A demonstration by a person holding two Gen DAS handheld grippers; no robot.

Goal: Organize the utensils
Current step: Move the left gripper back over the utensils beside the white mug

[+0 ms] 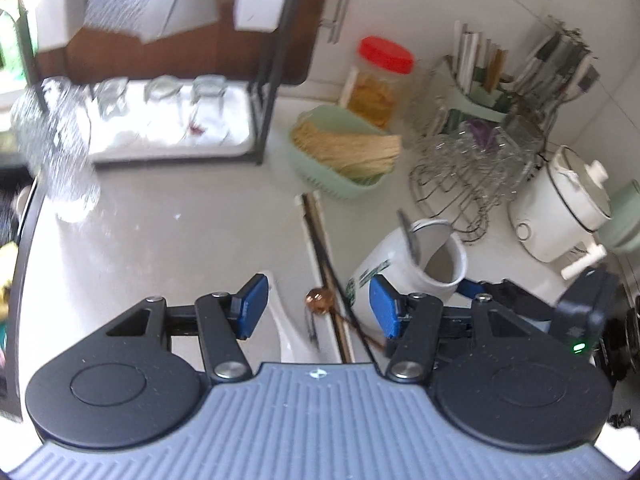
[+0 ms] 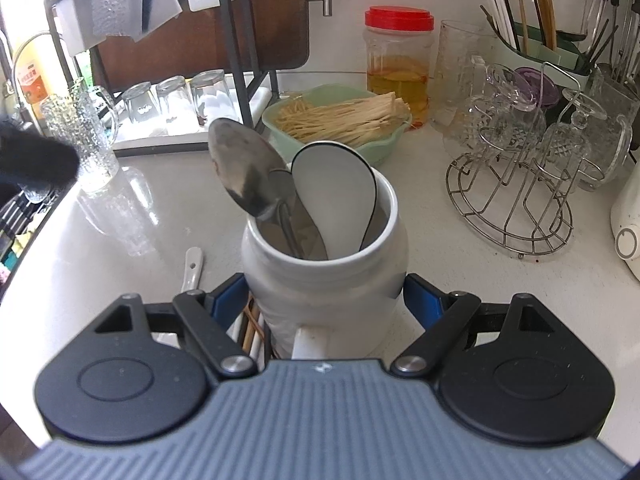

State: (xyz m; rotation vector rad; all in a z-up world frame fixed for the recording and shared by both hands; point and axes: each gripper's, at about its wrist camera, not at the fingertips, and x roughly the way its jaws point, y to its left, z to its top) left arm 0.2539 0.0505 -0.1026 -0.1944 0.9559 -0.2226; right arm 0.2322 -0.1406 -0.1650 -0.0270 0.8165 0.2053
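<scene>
My right gripper (image 2: 324,300) is shut on a white ceramic jar (image 2: 324,280), its blue pads pressing both sides. A metal spoon (image 2: 244,176) and a black-rimmed white spoon (image 2: 336,188) stand in the jar. In the left wrist view the jar (image 1: 412,264) leans left, just right of my left gripper (image 1: 318,306). That gripper is open and holds nothing. Below its gap, on the counter, lie a white ceramic spoon (image 1: 288,320), dark and pale chopsticks (image 1: 324,272) and an amber-headed stick (image 1: 319,300). The same white spoon (image 2: 192,268) and chopsticks (image 2: 250,324) show left of the jar.
Behind the jar sits a green basket (image 2: 384,148) of pale sticks and a red-lidded jar (image 2: 400,68). A wire stand with glassware (image 2: 516,184) and a chopstick holder (image 2: 532,40) fill the right. A black rack with upturned glasses (image 2: 176,100) and a textured mug (image 2: 84,140) stand left.
</scene>
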